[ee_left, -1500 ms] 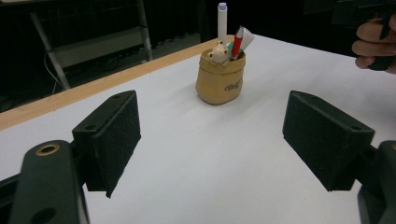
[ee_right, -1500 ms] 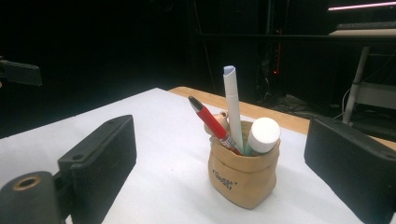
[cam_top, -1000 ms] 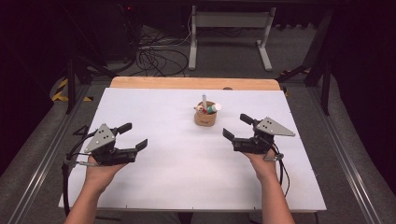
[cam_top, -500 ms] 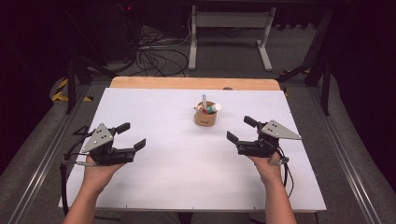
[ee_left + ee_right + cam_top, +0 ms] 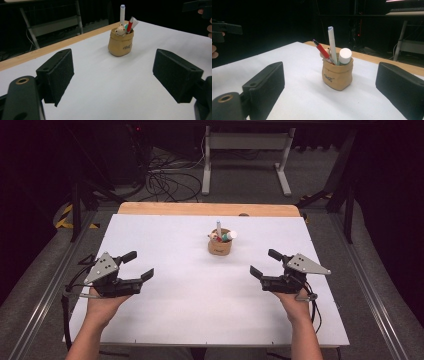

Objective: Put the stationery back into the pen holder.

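From the high view, a tan holder (image 5: 220,244) is seen upright mid-tabletop (image 5: 200,320), between the left gripper (image 5: 140,265) and right gripper (image 5: 263,263), both wide open, empty. In the left gripper view, its white pen (image 5: 122,13) points straight up. In the right gripper view, a red pen (image 5: 322,51) is tilted leftward

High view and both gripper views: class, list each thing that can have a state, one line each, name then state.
Left gripper: open, nothing between its fingers.
Right gripper: open, holding nothing.
Tan pouch: upright on the table, mouth open, apart from both grippers.
White pen: standing in the pouch, capped.
Red pen: leaning in the pouch.
White-capped tube: in the pouch, cap on.
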Demonstrator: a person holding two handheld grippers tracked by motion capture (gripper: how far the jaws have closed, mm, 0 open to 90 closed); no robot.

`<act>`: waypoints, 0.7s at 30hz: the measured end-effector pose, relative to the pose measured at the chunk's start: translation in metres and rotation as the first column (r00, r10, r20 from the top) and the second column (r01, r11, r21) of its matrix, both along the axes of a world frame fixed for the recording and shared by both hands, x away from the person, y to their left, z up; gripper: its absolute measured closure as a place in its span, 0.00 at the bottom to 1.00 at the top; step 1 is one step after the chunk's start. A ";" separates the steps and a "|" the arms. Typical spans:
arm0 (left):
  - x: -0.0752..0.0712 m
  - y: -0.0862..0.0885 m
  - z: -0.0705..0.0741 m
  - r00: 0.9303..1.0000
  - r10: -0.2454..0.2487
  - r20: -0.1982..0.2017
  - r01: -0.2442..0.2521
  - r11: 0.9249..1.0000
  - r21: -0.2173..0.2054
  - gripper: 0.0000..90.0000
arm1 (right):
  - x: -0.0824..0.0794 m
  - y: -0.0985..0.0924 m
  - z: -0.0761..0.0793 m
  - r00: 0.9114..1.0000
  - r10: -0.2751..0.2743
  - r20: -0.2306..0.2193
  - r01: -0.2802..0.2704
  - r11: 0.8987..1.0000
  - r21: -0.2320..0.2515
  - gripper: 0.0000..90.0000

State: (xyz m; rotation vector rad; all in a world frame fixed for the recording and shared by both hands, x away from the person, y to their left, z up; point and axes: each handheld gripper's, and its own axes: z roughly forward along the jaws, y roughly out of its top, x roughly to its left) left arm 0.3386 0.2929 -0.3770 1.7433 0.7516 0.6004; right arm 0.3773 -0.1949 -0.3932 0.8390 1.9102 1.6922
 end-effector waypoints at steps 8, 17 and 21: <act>0.000 0.002 0.001 1.000 0.002 -0.004 -0.002 1.000 -0.009 0.20 | -0.004 -0.011 0.003 1.000 0.011 0.007 -0.011 1.000 -0.006 0.11; 0.000 0.005 0.001 1.000 0.009 -0.004 -0.010 1.000 -0.008 0.19 | -0.006 -0.025 0.006 1.000 0.005 0.022 -0.005 1.000 0.008 0.11; 0.000 0.007 0.002 1.000 0.013 -0.005 -0.013 1.000 -0.006 0.19 | -0.007 -0.031 0.008 1.000 0.004 0.023 -0.004 1.000 0.018 0.11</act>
